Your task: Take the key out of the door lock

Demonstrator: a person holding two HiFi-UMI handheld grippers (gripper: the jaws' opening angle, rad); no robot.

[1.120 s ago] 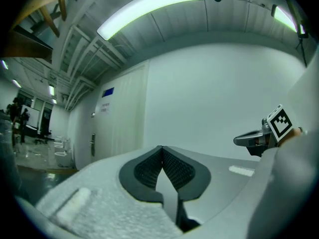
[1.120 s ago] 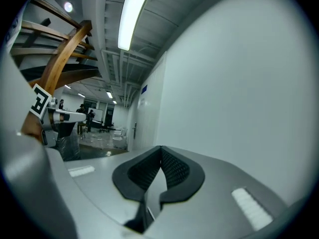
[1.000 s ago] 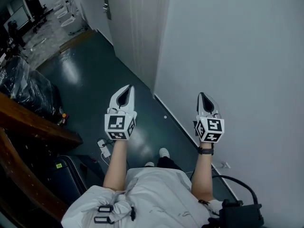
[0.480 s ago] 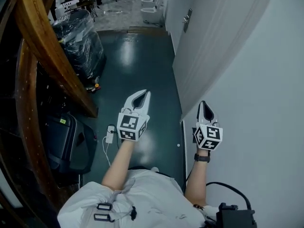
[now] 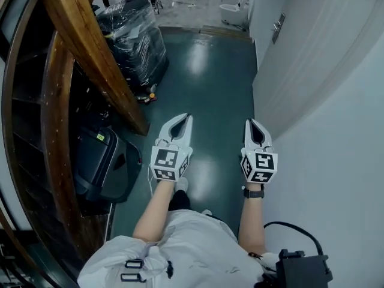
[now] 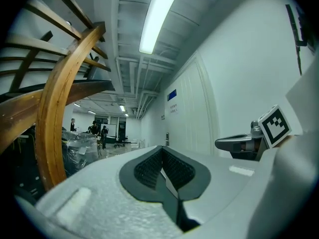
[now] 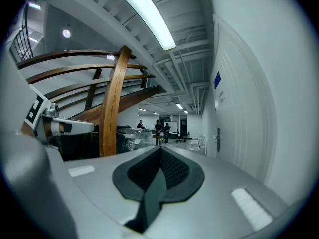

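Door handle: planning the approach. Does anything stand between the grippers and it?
Nothing visible does. Bare floor lies between the left gripper, the right gripper and the door handle; the wrapped bundle stands off to the left.

Door (image 5: 309,47) R, stairs (image 5: 90,47) L.

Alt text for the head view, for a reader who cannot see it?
Seen from above, a person holds the left gripper and right gripper, both shut and empty, over a dark green floor. A white door with a handle stands ahead on the right, a curved wooden stair rail on the left.
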